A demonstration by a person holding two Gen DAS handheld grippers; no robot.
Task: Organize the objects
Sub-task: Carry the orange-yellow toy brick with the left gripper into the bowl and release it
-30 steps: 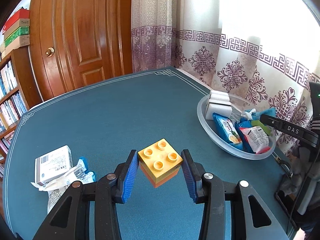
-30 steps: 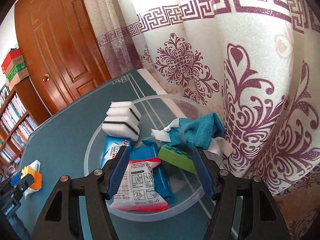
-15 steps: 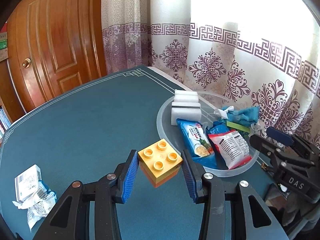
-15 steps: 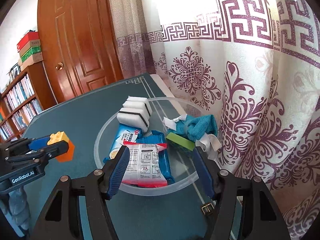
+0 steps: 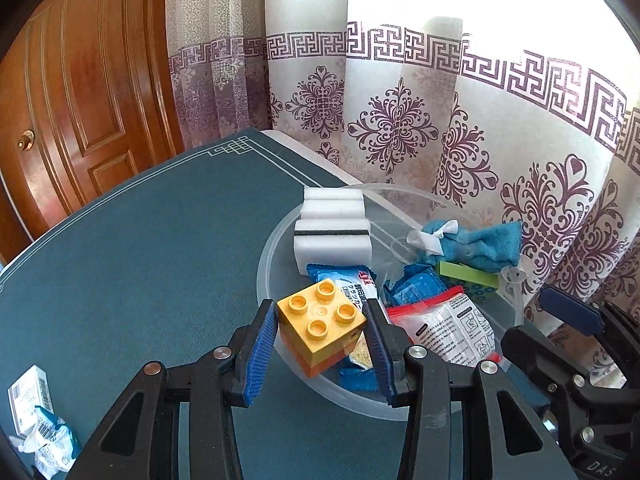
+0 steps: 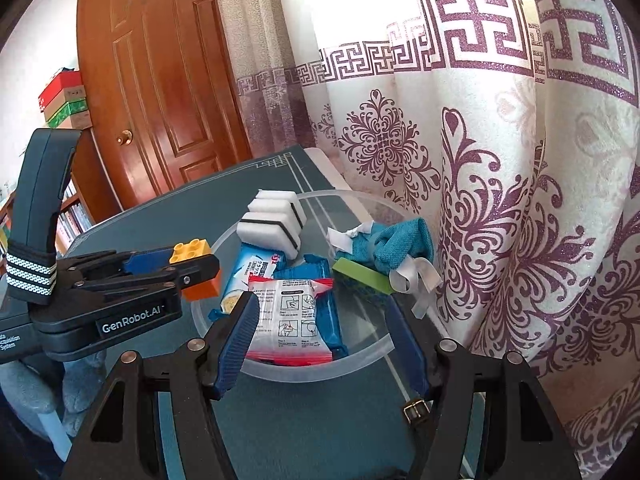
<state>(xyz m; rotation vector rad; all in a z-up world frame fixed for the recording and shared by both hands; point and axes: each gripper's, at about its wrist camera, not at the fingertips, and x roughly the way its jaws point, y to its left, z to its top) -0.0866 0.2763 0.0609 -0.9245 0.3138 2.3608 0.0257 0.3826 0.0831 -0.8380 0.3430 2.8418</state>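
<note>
My left gripper (image 5: 322, 332) is shut on a yellow-and-orange toy brick (image 5: 320, 330), held above the near-left rim of a clear plastic bowl (image 5: 276, 232). The right wrist view shows that brick (image 6: 194, 258) at the bowl's (image 6: 320, 370) left edge. The bowl holds white sponges (image 5: 332, 228), blue snack packets (image 5: 348, 288), a red-edged white packet (image 5: 452, 328), a green sponge (image 5: 468, 276) and a teal cloth (image 5: 476, 242). My right gripper (image 6: 324, 344) stands open over the bowl's near rim, nothing between its fingers.
The bowl sits near the right edge of a blue-green table (image 5: 140, 260), close to a patterned curtain (image 5: 460, 128). A small white box (image 5: 30, 392) and a crumpled wrapper (image 5: 48, 444) lie at the table's near left. A wooden door (image 5: 80, 80) stands behind.
My left gripper has carried the brick rightward from over bare table to over the bowl's rim. The right gripper's view has shifted slightly, and the left gripper now shows close at its left.
</note>
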